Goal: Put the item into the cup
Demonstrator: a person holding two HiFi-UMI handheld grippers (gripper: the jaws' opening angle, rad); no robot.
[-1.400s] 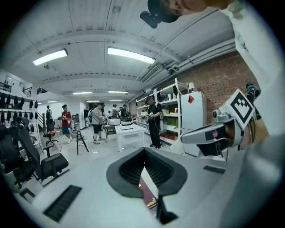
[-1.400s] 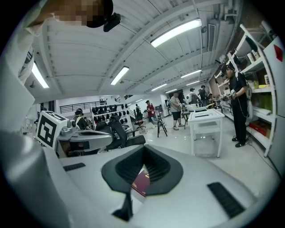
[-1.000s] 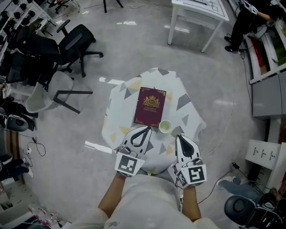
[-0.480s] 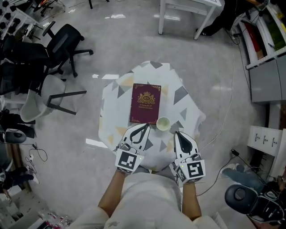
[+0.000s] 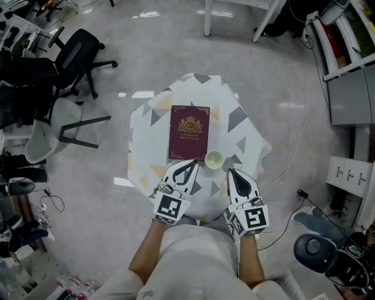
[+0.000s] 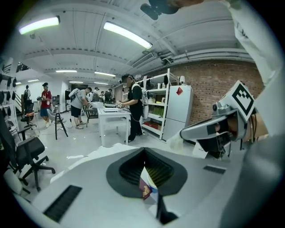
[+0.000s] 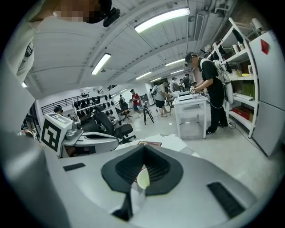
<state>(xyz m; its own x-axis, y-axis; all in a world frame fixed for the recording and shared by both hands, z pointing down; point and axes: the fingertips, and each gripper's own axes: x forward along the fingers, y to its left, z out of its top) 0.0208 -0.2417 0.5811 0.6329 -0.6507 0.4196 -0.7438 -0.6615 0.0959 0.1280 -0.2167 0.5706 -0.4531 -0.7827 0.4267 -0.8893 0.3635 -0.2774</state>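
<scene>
A pale green cup (image 5: 214, 159) stands upright on the small patterned table (image 5: 237, 139), just right of a maroon book (image 5: 189, 132) with a gold crest. My left gripper (image 5: 193, 163) is shut and empty, its tip over the book's near edge, left of the cup. Just short of the cup on the right is my right gripper (image 5: 229, 171), also shut and empty. Through the slit of the left gripper (image 6: 143, 150) a strip of the book (image 6: 145, 190) shows. The cup (image 7: 143, 178) shows through the slit of the right gripper (image 7: 143, 148). No small loose item is in sight.
Black office chairs (image 5: 76, 55) and a pale chair (image 5: 44, 136) stand left of the table. A white table (image 5: 234, 9) is at the back, shelving (image 5: 345, 64) on the right. People work at benches in the distance (image 6: 131, 107). A cable (image 5: 299, 146) trails on the floor.
The head view has shifted, so the table sits higher in the frame. Both shut grippers have crept slightly forward towards the cup and book.
</scene>
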